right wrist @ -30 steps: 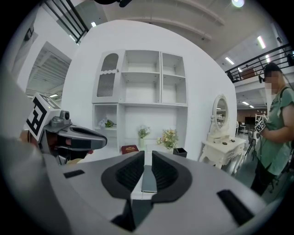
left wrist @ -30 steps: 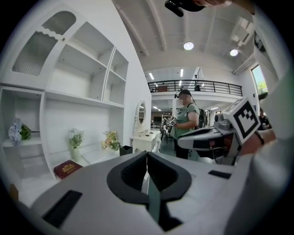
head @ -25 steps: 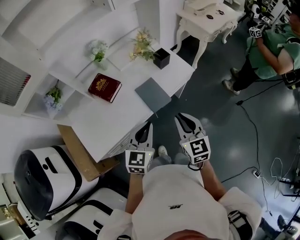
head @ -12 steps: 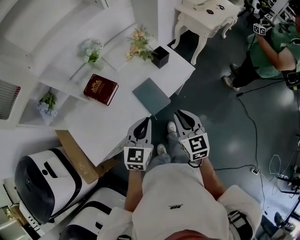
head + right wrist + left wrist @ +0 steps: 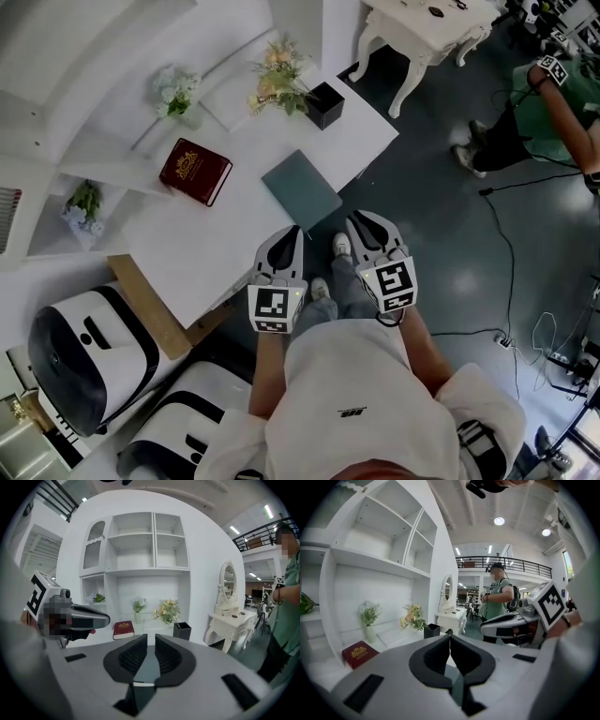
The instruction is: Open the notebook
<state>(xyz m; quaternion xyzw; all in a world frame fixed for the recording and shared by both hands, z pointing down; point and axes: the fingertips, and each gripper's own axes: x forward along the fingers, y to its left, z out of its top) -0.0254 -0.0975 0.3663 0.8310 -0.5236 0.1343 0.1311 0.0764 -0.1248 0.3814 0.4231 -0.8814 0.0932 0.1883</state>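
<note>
The grey notebook (image 5: 300, 190) lies closed on the white table (image 5: 216, 244), close to its front right edge. My left gripper (image 5: 292, 230) hangs over that edge just short of the notebook's near corner; its jaws meet at the tips (image 5: 449, 635) and hold nothing. My right gripper (image 5: 361, 220) is beside it over the dark floor, to the right of the notebook. Its jaws (image 5: 151, 637) stand a narrow gap apart with nothing between them. Neither gripper touches the notebook.
A red book (image 5: 195, 171) lies left of the notebook. Two flower vases (image 5: 173, 94) (image 5: 277, 80) and a black pen holder (image 5: 324, 105) stand at the back. A cardboard sheet (image 5: 155, 309) and white-and-black machines (image 5: 70, 361) are lower left. A person in green (image 5: 544, 112) and floor cables (image 5: 511, 272) are on the right.
Both grippers have moved forward and down together, closer to the table's edge and the notebook. Their jaws look the same as before.
</note>
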